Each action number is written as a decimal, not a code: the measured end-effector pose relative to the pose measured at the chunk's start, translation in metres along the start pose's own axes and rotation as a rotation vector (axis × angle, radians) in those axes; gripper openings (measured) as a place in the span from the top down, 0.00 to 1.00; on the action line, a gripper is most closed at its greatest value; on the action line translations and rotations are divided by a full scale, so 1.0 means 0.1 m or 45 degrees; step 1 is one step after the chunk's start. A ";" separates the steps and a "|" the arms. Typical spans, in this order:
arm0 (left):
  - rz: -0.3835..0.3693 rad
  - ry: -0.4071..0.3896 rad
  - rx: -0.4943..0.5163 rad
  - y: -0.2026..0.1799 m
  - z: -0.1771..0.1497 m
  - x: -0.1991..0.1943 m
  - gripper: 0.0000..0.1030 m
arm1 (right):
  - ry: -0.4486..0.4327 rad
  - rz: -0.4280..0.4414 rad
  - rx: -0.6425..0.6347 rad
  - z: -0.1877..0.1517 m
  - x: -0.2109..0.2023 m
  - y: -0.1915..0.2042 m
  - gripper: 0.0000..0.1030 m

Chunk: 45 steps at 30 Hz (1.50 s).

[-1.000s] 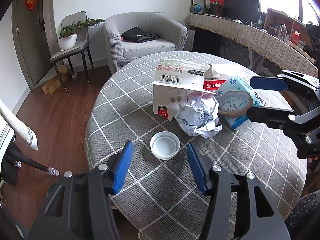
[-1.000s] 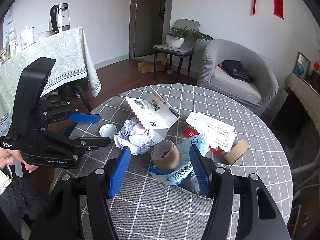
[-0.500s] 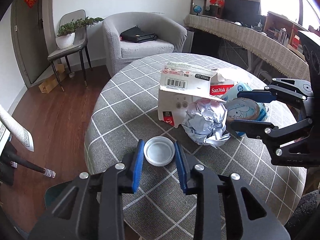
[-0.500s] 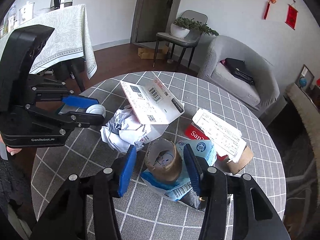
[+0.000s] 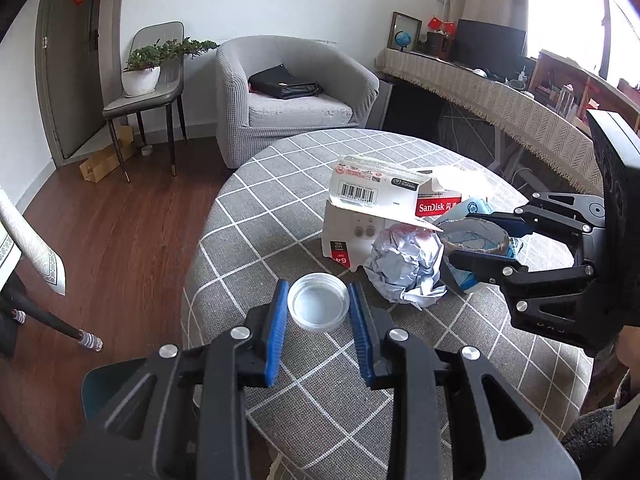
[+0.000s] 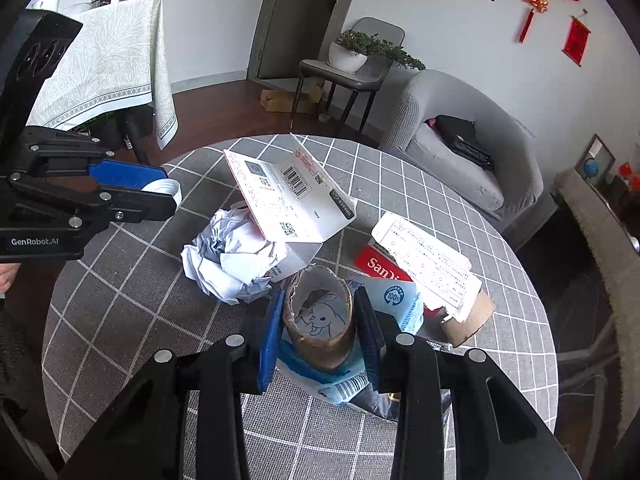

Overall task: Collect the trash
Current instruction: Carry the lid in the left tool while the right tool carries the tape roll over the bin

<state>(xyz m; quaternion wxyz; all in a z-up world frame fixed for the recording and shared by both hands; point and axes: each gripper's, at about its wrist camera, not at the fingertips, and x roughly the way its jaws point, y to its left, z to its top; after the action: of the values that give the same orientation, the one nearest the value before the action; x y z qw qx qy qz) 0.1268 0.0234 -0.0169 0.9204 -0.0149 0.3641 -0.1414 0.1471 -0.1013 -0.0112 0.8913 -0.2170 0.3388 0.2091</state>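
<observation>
1. Now that both pairs of tongs have narrowed from the wide stance of a second ago, each has a piece of trash between its pads: the left tongs (image 5: 318, 306) have closed onto the white plastic lid (image 5: 318, 304), while the right tongs (image 6: 320, 312) are closing around the cardboard tube (image 6: 320, 316), their blue pads at or just off its sides.
2. The lid sits on the tabletop (image 5: 256, 216) between the left pads, open side up. The tube stands tilted between the right pads, resting on a blue printed wrapper (image 6: 394, 300).
3. For the task, this suggests both pick-ups are nearly secured. The lid looks ready to lift; the tube probably needs the last bit of squeeze first, and being soft cardboard it may deform.
4. Just ahead of the left tongs, and to the left of the right tongs, lies a crumpled paper ball (image 5: 406, 268). It touches the white carton (image 5: 360, 216).
5. That carton has its flap raised; what is inside cannot be seen from either view.
6. Ahead and to the right of the right tongs sits a red SanDisk package (image 6: 380, 266) under a printed sheet, with a second cardboard piece (image 6: 468, 320) beside it.
7. The tube is hollow and empty, with only the wrapper's print showing through it. No bin or bag for the trash shows in either view.
</observation>
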 end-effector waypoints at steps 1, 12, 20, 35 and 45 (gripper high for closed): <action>0.002 -0.005 -0.006 0.01 0.00 -0.02 0.69 | -0.009 0.002 0.020 0.01 -0.02 -0.02 0.66; 0.072 -0.053 -0.077 0.19 -0.04 -0.27 0.69 | -0.142 0.036 0.183 0.15 -0.25 -0.09 0.66; 0.149 -0.062 -0.090 0.40 -0.13 -0.44 0.68 | -0.180 0.110 0.182 0.30 -0.22 0.18 0.66; 0.268 -0.003 -0.176 1.12 -0.40 -0.60 0.68 | -0.210 0.265 0.138 0.69 0.06 0.74 0.66; 0.343 0.096 -0.245 1.60 -0.66 -0.61 0.68 | -0.215 0.385 0.144 0.93 0.21 1.08 0.66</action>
<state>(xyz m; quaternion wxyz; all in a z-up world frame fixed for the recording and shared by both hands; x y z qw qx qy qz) 0.0797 0.1988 -0.0458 0.9110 -0.0489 0.4090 0.0181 0.1527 0.0412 0.0104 0.8858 -0.0946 0.3026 0.3389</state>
